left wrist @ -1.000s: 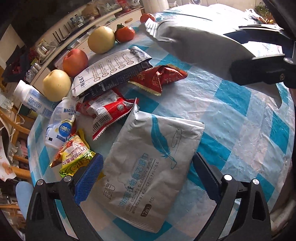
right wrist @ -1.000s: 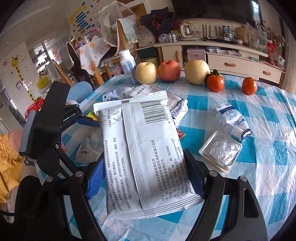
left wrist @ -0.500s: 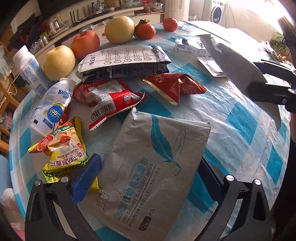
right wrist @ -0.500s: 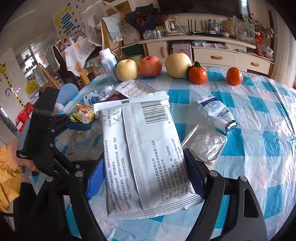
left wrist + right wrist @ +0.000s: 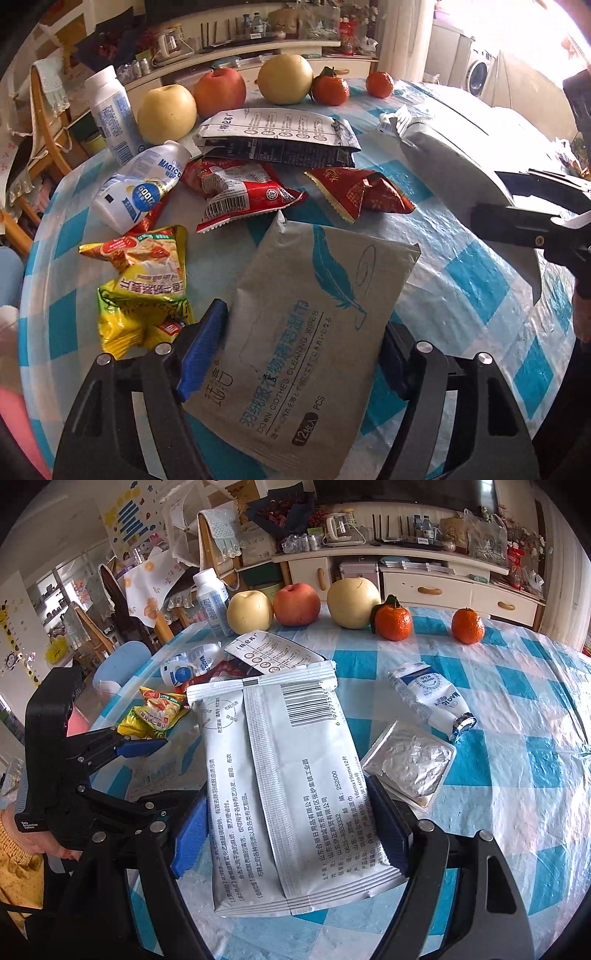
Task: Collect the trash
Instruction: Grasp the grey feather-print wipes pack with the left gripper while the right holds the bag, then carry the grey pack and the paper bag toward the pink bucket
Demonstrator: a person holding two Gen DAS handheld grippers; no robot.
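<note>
My left gripper (image 5: pixel 295 350) is shut on a grey-brown wipes pack with a blue feather (image 5: pixel 306 332), held over the checked table. My right gripper (image 5: pixel 291 834) is shut on a white wipes pack with a barcode (image 5: pixel 280 786), held above the table; this pack also shows in the left wrist view (image 5: pixel 454 162). Loose trash lies on the table: a yellow snack bag (image 5: pixel 144 284), red wrappers (image 5: pixel 240 192) (image 5: pixel 362 192), a black-and-white bag (image 5: pixel 273 136), a squashed milk bottle (image 5: pixel 136 188), a second squashed bottle (image 5: pixel 428 698) and a foil tray (image 5: pixel 410 760).
Pears (image 5: pixel 249 611) (image 5: pixel 352 598), an apple (image 5: pixel 295 603) and two tangerines (image 5: pixel 393 622) (image 5: pixel 467 626) line the table's far edge, beside an upright white bottle (image 5: pixel 212 602). Chairs stand at the left, a sideboard (image 5: pixel 424 583) behind. The table's edge (image 5: pixel 33 258) curves at left.
The left gripper with its feather pack has swung so the view turns right and rises; the fruit row is now straight ahead. The right gripper keeps its white pack and has shifted slightly.
</note>
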